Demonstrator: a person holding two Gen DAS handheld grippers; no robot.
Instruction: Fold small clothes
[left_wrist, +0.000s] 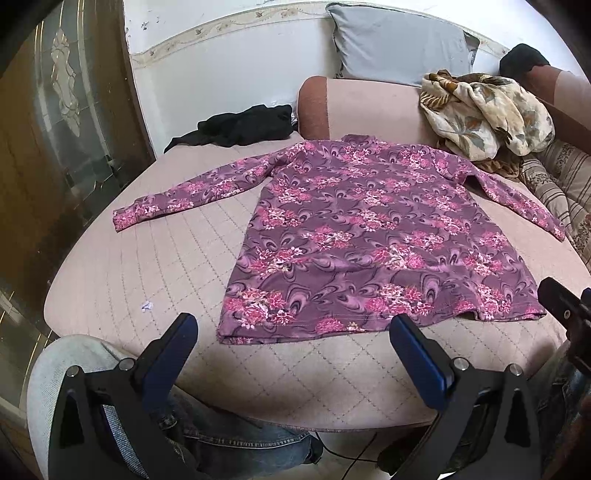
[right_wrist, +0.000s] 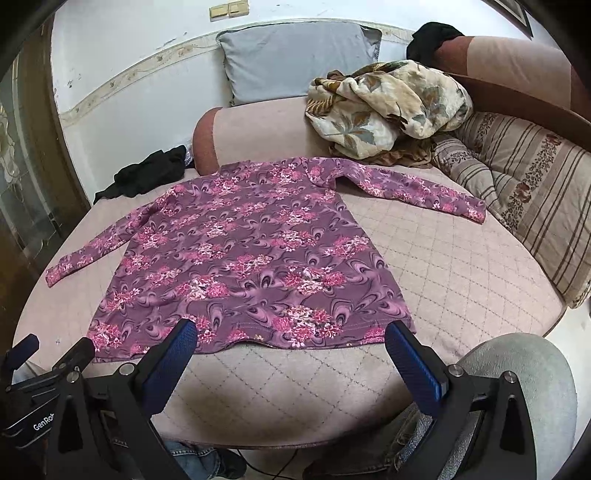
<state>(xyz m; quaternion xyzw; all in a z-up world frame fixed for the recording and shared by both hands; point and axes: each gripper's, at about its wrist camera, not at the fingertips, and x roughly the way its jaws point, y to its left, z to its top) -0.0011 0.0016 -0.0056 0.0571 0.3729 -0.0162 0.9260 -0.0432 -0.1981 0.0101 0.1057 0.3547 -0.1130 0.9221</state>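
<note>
A purple long-sleeved top with pink flowers (left_wrist: 369, 236) lies flat on the pink quilted bed (left_wrist: 147, 266), both sleeves spread out and its hem toward me. It also shows in the right wrist view (right_wrist: 251, 254). My left gripper (left_wrist: 293, 325) is open and empty, held above the bed's near edge just short of the hem. My right gripper (right_wrist: 290, 328) is open and empty, its fingertips level with the hem. The right gripper also shows at the right edge of the left wrist view (left_wrist: 565, 306).
A black garment (left_wrist: 240, 127) lies at the back left of the bed. A crumpled floral blanket (left_wrist: 484, 110) and a striped quilt (right_wrist: 524, 192) lie at the back right. A grey pillow (left_wrist: 399, 40) leans on the wall. The person's jeans-clad knees (left_wrist: 236, 439) are below the bed edge.
</note>
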